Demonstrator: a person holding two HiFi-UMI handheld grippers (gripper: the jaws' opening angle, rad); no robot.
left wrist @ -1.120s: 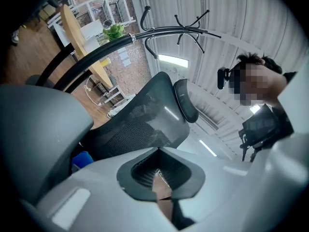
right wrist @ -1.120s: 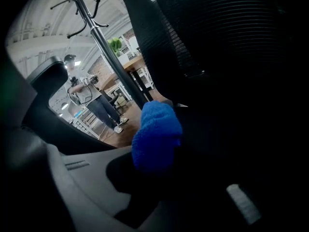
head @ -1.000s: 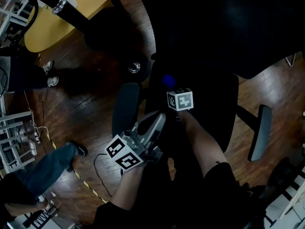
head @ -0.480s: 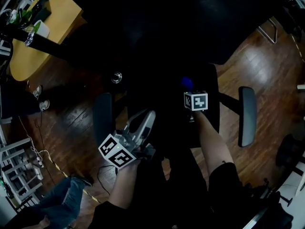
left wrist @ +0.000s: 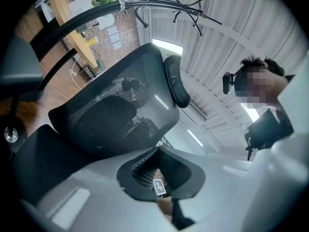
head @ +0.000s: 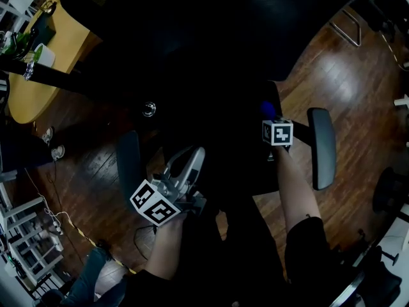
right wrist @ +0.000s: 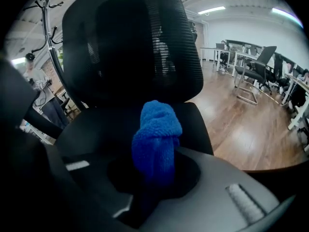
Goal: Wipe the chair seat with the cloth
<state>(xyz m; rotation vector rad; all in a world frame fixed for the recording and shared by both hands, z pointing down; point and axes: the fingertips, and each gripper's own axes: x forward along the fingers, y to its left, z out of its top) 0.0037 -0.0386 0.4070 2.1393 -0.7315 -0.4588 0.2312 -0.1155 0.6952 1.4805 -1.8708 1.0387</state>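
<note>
2 grippers hung over the seat (head: 217, 139) of a black chair. The right gripper (right wrist: 155, 175) had its jaws clenched on a blue cloth (right wrist: 157, 137), which stuck out bunched from between them over the seat's right edge, near the right armrest (head: 321, 147). Whether the cloth touched the seat could not be told. The left gripper (left wrist: 161, 180) was at the seat's front left. Its jaws were pressed together with nothing in them, aimed up at the mesh back (left wrist: 106, 117) and headrest (left wrist: 177, 81) behind the seat. The left armrest (head: 128, 165) stood just left of the seat. Wood floor (head: 345, 88) lay around the seat, and a yellow table (head: 25, 88) stood well left of it.
</note>
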